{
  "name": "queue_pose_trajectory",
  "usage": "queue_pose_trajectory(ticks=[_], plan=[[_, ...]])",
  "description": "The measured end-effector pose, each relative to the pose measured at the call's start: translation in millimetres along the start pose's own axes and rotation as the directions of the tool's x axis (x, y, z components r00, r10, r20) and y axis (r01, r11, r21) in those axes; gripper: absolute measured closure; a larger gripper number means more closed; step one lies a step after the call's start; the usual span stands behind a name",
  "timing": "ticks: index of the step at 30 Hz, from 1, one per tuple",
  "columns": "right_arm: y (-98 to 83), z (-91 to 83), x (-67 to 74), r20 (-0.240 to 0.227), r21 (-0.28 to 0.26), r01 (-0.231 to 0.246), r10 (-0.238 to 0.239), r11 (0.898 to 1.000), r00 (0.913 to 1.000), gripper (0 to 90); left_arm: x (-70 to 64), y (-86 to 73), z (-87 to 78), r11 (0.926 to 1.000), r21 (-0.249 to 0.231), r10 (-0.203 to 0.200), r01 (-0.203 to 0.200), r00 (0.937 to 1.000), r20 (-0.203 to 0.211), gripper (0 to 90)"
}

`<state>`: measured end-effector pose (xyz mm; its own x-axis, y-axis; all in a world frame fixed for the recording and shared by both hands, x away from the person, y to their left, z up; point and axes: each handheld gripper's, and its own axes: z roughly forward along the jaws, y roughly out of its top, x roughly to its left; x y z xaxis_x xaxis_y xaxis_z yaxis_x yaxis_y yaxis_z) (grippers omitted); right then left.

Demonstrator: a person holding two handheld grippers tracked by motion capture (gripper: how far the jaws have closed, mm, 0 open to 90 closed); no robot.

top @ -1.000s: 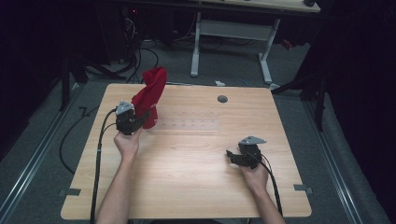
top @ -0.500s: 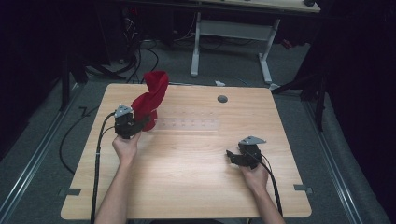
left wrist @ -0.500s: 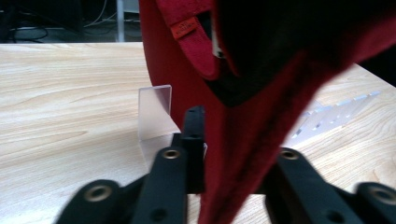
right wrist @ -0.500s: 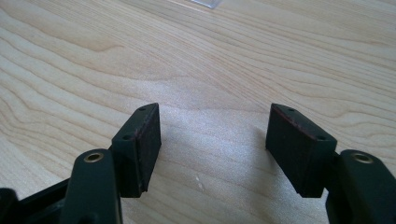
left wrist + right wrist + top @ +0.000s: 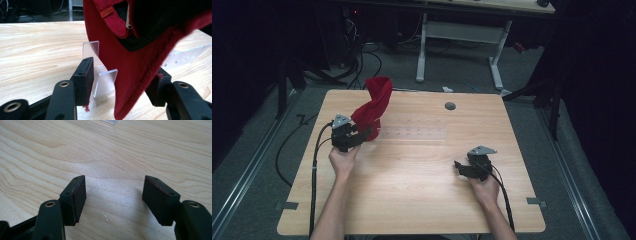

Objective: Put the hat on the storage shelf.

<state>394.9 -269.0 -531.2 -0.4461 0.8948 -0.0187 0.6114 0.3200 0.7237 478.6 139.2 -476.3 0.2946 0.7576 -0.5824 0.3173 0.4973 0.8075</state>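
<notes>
A red cap (image 5: 373, 105) stands tall at the table's far left, hung over clear acrylic stand pieces (image 5: 106, 82). My left gripper (image 5: 364, 134) is at the cap's base and is open. In the left gripper view the cap's brim (image 5: 135, 82) hangs between the wide-apart jaws of the left gripper (image 5: 123, 72), close to the right-hand pad. My right gripper (image 5: 460, 167) rests low at the near right, open, with nothing between the jaws. Below the right gripper (image 5: 115, 192) lies bare wood.
A clear flat strip (image 5: 412, 133) lies on the wooden table (image 5: 412, 200) right of the cap. A round grey grommet (image 5: 450, 106) sits near the far edge. Cables (image 5: 314, 165) trail off the left side. A white desk frame (image 5: 457, 35) stands behind.
My left gripper has drawn back slightly toward the near left at the cap's base. The cap leans a little differently. The right gripper has not moved.
</notes>
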Motion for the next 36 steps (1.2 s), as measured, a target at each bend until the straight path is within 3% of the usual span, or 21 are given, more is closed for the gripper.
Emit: queue_pose_trajectory(ticks=[6,15,24,29,36], plan=[[0.0,0.0,0.1,0.001,0.000,-0.001,0.001,1.000,1.0000,35.9,-3.8,4.4,-7.0,0.9998,-0.011,0.015,-0.015,0.9998,0.013,43.9],[0.0,0.0,0.1,0.001,0.000,-0.001,0.001,1.000,1.0000,35.9,-9.9,15.6,-19.6,0.9998,-0.018,-0.012,0.012,0.9996,0.024,42.5],[0.0,0.0,0.1,0.001,0.000,-0.001,0.001,1.000,1.0000,35.9,-15.2,14.0,-26.1,0.9988,-0.010,0.048,-0.048,0.9988,0.013,40.3],[0.0,0.0,0.1,0.001,0.000,-0.001,0.001,1.000,1.0000,35.9,-16.2,17.0,-33.5,0.9991,-0.014,0.040,-0.040,0.9991,0.014,39.9],[0.0,0.0,0.1,0.001,0.000,-0.001,0.001,1.000,1.0000,35.9,-20.3,22.7,-45.8,0.9981,-0.019,0.059,-0.059,0.9982,0.012,37.4]])
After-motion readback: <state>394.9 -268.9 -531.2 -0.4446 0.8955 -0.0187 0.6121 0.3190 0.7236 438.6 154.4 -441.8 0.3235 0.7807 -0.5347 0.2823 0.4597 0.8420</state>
